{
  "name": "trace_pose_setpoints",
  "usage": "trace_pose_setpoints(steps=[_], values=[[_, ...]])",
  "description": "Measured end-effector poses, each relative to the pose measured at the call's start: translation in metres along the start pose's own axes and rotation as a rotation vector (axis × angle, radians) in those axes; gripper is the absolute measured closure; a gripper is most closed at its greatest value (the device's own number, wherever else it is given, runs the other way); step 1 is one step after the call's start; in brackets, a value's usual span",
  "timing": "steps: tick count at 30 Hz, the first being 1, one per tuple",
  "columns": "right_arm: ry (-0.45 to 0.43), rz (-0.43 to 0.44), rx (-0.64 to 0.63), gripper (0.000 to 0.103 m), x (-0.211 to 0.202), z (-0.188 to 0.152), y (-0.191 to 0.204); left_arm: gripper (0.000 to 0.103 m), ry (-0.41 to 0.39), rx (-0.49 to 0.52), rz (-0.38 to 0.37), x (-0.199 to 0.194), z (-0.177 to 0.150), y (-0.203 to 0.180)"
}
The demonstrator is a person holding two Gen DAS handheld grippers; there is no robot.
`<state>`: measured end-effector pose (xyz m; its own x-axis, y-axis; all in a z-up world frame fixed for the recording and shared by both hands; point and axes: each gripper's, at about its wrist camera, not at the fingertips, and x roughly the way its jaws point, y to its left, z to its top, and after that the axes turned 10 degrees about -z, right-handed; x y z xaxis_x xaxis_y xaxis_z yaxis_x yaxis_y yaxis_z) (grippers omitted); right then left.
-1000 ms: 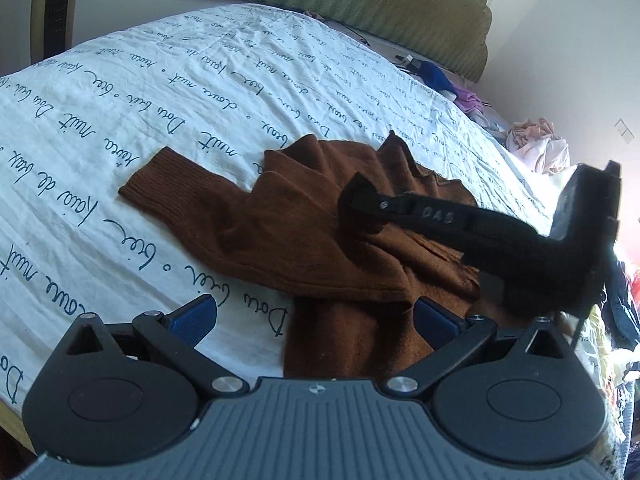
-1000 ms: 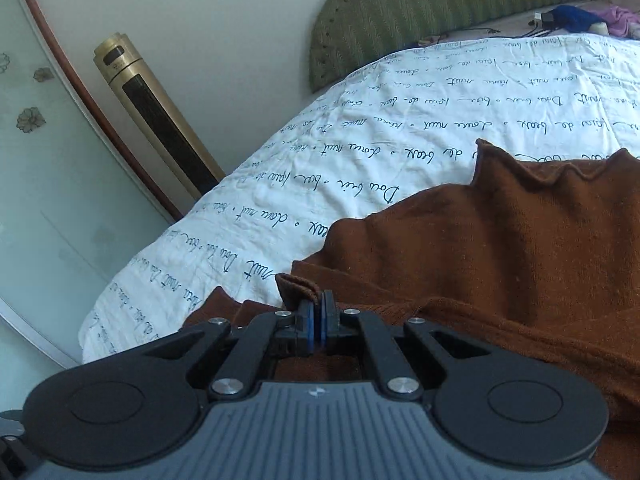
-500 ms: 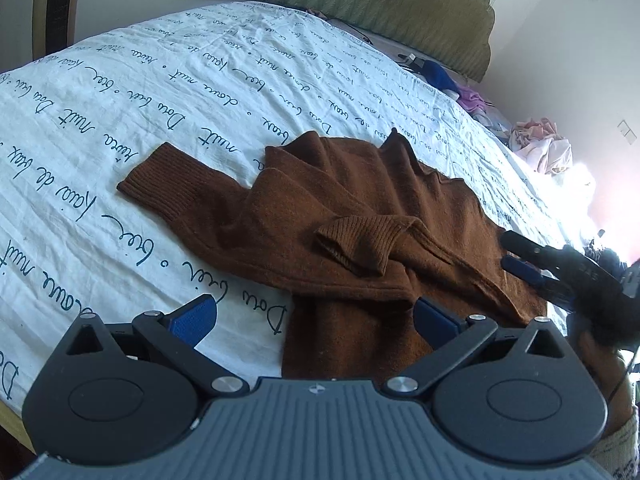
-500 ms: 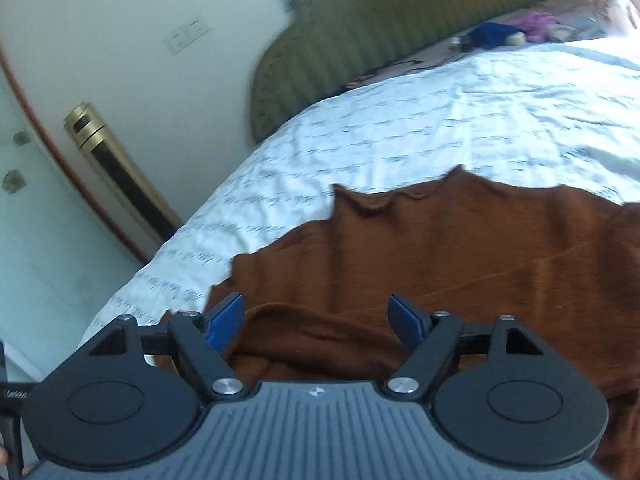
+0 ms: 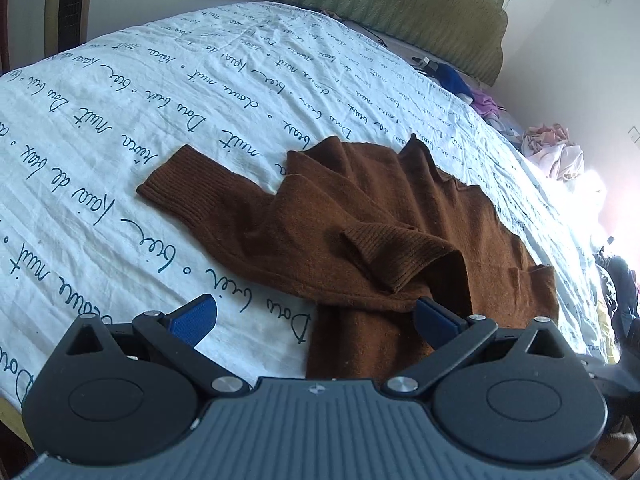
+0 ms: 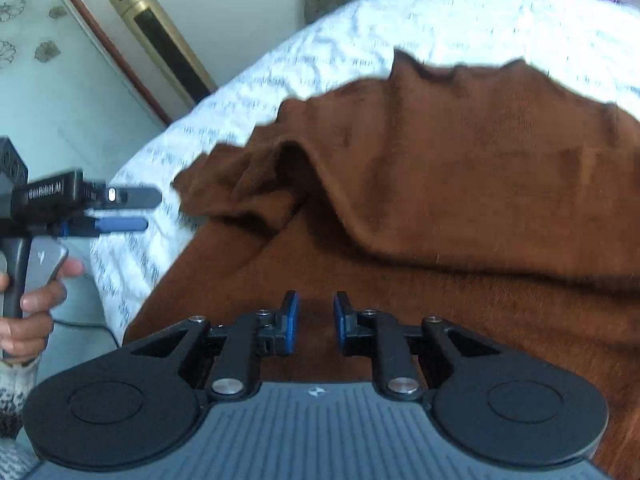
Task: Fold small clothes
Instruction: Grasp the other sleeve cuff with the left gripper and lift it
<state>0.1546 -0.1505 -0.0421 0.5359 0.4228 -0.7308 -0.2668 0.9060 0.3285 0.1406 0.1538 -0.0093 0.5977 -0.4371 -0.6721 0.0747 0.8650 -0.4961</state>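
Observation:
A brown knit sweater (image 5: 400, 216) lies on the bed. One sleeve (image 5: 192, 188) stretches out to the left; the other sleeve's ribbed cuff (image 5: 384, 248) lies folded over the body. My left gripper (image 5: 314, 320) is open and empty just above the sweater's near hem. In the right wrist view the sweater (image 6: 460, 168) fills the middle, and my right gripper (image 6: 316, 320) hovers over its lower part with the jaws a small gap apart, holding nothing. The left gripper (image 6: 124, 210) also shows there at the far left, held in a hand.
The bed has a white sheet with blue script (image 5: 120, 120) and a green headboard (image 5: 380, 4). Loose clothes (image 5: 556, 152) lie at the far right. A gold tower fan (image 6: 160, 40) and a glass panel (image 6: 48, 60) stand beside the bed.
My right gripper let go of the sleeve cuff, which now lies folded on the body, and pulled back toward the hem. Its jaws have narrowed since half a second ago. The left gripper stays open.

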Motion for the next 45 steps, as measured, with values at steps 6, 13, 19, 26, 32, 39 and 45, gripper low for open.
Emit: trace_pose_setpoints(steps=[6,13,19,26,32,39,45], values=[[-0.164,0.014,-0.129,0.078,0.015,0.028,0.063,0.0,-0.053,-0.086,0.059,-0.021,0.001,0.029],[-0.263,-0.115,-0.618,0.04,0.06,0.03,0.185,0.0,-0.157,-0.218,0.022,-0.037,0.033,0.088],[-0.257,-0.104,-0.498,0.039,0.034,0.021,0.161,0.0,-0.046,-0.425,-0.212,0.024,0.078,0.144],[-0.241,-0.134,-0.216,0.039,-0.006,-0.002,0.088,0.011,-0.058,-0.496,-0.263,0.043,0.079,0.148],[-0.247,-0.151,-0.079,0.039,-0.013,-0.008,0.059,0.099,0.006,-0.591,-0.267,0.071,0.074,0.16],[-0.273,-0.177,-0.143,0.034,-0.015,-0.004,0.068,0.099,-0.233,-0.368,-0.107,0.01,0.096,0.155],[-0.269,-0.134,-0.184,0.034,-0.003,0.008,0.078,0.099,-0.39,-0.266,0.077,-0.066,0.111,0.186]])
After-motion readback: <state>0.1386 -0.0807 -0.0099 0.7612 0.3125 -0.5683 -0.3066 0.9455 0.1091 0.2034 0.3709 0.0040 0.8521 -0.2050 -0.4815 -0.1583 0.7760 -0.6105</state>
